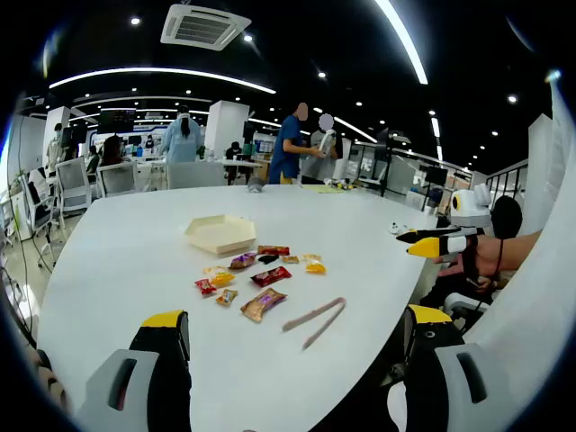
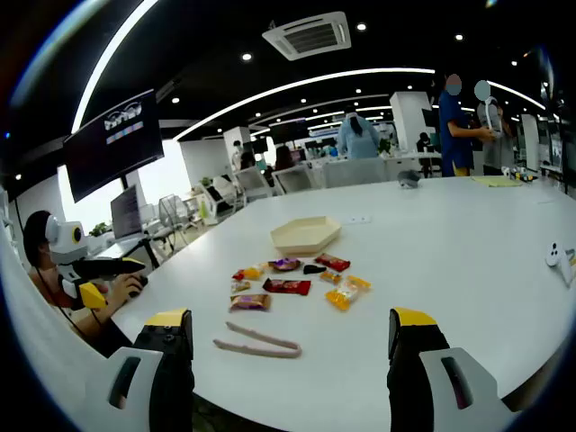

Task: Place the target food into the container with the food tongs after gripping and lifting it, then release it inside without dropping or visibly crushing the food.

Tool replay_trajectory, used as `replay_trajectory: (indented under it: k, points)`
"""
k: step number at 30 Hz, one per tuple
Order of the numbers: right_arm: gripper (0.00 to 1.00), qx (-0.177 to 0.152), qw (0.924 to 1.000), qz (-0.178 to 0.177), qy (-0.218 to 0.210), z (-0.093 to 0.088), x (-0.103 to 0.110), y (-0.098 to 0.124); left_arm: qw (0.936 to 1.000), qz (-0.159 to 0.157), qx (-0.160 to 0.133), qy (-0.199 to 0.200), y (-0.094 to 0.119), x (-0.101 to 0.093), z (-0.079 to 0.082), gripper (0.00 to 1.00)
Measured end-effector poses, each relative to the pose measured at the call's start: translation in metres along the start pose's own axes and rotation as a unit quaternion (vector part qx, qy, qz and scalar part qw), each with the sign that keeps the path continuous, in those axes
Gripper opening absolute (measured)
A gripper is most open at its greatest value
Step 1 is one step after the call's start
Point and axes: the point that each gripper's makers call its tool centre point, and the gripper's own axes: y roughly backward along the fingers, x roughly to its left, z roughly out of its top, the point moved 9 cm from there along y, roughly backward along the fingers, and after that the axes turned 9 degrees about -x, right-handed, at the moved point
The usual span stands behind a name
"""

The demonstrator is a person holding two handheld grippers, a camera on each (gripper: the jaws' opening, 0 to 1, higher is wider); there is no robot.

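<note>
- Holding nothing in the left tongs (image 1: 295, 317): jaws spread wide, hovering above the near edge of the white tabletop (image 1: 117, 270).
- Same for the right tongs (image 2: 290, 316): fully parted, empty, raised off the surface, likely kept wide so as to close around a tool handle.
- Just ahead of both, lying flat and untouched: pink food tongs (image 1: 315, 319), seen in the right gripper view (image 2: 256, 342) between the jaws and nearer the left one. Probably laid closest for picking up first.
- A little past that tool, scattered in a loose cluster: small wrapped snacks (image 1: 261, 279) in red, yellow, purple and brown wrappers (image 2: 288, 286). Spaced apart, presumably so that one can be pinched without disturbing its neighbours. Cannot tell which is the target food.
- Beyond the snacks, straight ahead of the left tongs: a cream hexagonal container (image 1: 220, 232), open-topped and seemingly empty (image 2: 306, 234). Set just behind the food, apparently to keep the carry short.
- Judged as the very start: tool not yet picked up, nothing gripped or lifted.
- Farthest off, across the room: people standing by desks.
</note>
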Motion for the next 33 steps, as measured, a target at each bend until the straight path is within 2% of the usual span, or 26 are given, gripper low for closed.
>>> replay_trajectory:
  k: [5,7,11,17,22,33]
  points:
    - [0.91,0.001,1.0000,0.000,0.001,0.000,0.000,0.000,0.9999,0.001,0.006,-0.009,0.000,0.000,0.000,1.00]
    - [0.91,0.001,1.0000,0.001,0.003,0.000,0.000,0.000,0.9995,0.011,0.019,-0.021,0.000,0.003,-0.001,1.00]
    - [0.91,0.004,1.0000,0.001,0.004,0.000,0.000,0.000,0.9998,0.014,0.012,-0.013,0.001,0.005,0.001,1.00]
    - [0.91,0.003,1.0000,0.000,0.008,0.003,-0.001,0.000,0.9995,0.022,0.022,-0.006,0.000,0.009,0.003,1.00]
    - [0.91,0.004,0.9999,0.004,0.010,0.005,0.000,-0.004,0.9995,0.027,0.017,-0.004,0.000,0.009,0.004,1.00]
    - [0.90,0.012,0.9996,0.018,0.017,0.005,0.006,-0.010,0.9988,0.044,0.022,0.003,0.003,0.012,-0.002,1.00]
